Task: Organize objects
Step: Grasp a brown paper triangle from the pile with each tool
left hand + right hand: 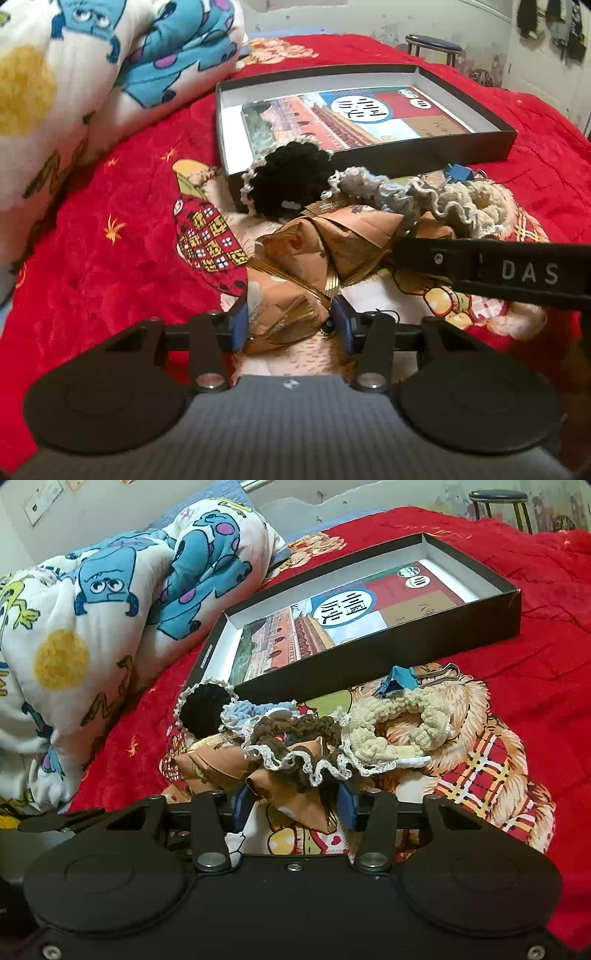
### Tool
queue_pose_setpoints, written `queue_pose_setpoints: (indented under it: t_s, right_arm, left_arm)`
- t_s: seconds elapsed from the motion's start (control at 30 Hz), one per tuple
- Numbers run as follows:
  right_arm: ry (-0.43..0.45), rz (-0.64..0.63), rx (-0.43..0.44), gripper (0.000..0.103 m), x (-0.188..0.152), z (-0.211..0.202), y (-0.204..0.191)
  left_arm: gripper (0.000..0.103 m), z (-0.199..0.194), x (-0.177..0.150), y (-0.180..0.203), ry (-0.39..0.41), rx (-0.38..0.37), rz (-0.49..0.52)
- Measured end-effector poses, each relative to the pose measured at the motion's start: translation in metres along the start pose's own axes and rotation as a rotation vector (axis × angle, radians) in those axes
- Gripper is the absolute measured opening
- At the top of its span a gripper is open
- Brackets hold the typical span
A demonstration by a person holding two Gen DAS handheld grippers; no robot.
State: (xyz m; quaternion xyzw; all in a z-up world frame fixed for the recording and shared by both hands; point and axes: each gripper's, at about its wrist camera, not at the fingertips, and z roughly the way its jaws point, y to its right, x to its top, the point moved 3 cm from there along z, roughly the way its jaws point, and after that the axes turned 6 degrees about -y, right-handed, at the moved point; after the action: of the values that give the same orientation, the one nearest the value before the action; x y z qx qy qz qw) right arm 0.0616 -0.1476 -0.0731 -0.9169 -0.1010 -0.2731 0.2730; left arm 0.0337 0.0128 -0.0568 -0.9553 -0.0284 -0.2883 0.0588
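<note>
Nearest in the left wrist view, the left gripper (290, 325) has its blue pads pressed on a tan wrapped packet (291, 280) tied with gold cord, so it is clamped on this packet. The black finger of the right gripper (491, 273) crosses in from the right and touches the far part of the same packets.

In the right wrist view, the right gripper (293, 806) has its pads on both sides of another tan wrapped packet (291, 797); it is not clear if they press it or only stand around it.

Just behind lie the crochet scrunchies in a pile: a brown scrunchie (295, 746) with white edge, a cream scrunchie (395, 723), a light blue scrunchie (251, 710), and a black scrunchie (205, 707). A blue binder clip (400, 679) lies beside the cream one.

Farther is an open black box (369, 657) on the red blanket (546, 664), with a printed book (332, 627) lying flat inside. At the left is a folded cartoon quilt (110, 609), and far behind stands a stool (498, 498).
</note>
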Motion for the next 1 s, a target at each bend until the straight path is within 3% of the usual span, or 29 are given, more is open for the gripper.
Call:
queue_pose_setpoints:
  t_s: [0.27, 0.53, 0.77, 1.0]
  right_arm:
    - [-0.031, 0.043, -0.023, 0.04, -0.001, -0.006, 0.001]
    - [-0.088, 0.142, 0.027, 0.039, -0.003, -0.021, 0.011]
    - [-0.131, 0.168, 0.093, 0.039, -0.013, -0.04, 0.009]
    - [-0.125, 0.182, 0.14, 0.038, -0.007, -0.049, 0.012]
  left_arm:
    - [0.045, -0.005, 0.0, 0.007, 0.012, 0.001, 0.04]
    - [0.045, -0.019, -0.005, 0.023, 0.05, 0.017, 0.097]
    - [0.045, -0.038, -0.007, 0.031, 0.1, -0.05, 0.091]
    - [0.045, -0.038, -0.002, 0.031, 0.11, -0.052, 0.069]
